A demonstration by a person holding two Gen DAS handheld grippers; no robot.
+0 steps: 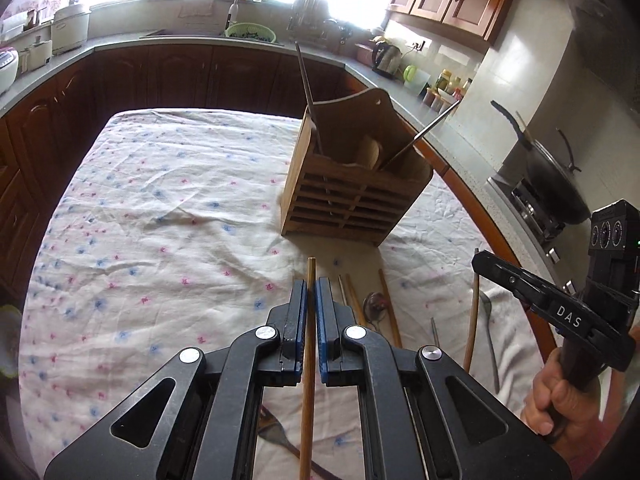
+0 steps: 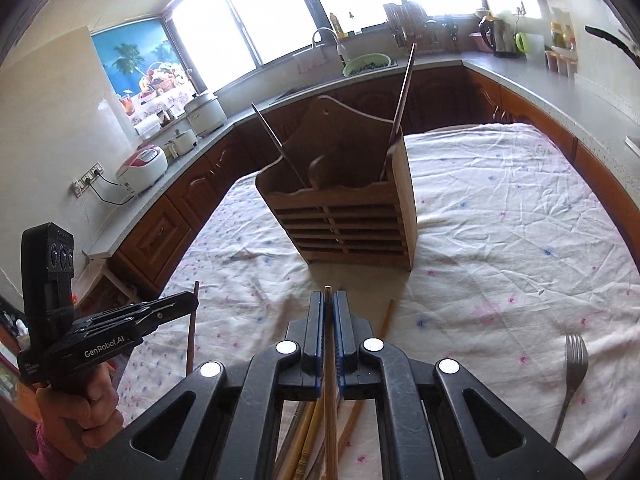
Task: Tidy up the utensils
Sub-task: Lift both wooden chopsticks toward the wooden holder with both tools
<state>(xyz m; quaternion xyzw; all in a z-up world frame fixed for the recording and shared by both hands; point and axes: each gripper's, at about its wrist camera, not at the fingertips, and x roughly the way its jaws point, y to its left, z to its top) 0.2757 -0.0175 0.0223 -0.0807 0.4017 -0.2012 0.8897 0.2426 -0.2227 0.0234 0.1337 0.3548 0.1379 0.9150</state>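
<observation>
Chopsticks: one pinched in each gripper, two already in wooden holder.
Left gripper clamps one chopstick; right gripper clamps another chopstick; one fork near tablecloth's right edge.

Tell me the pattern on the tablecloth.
The tablecloth is white with small blue and pink flowers, clearest in the left wrist view.
</observation>
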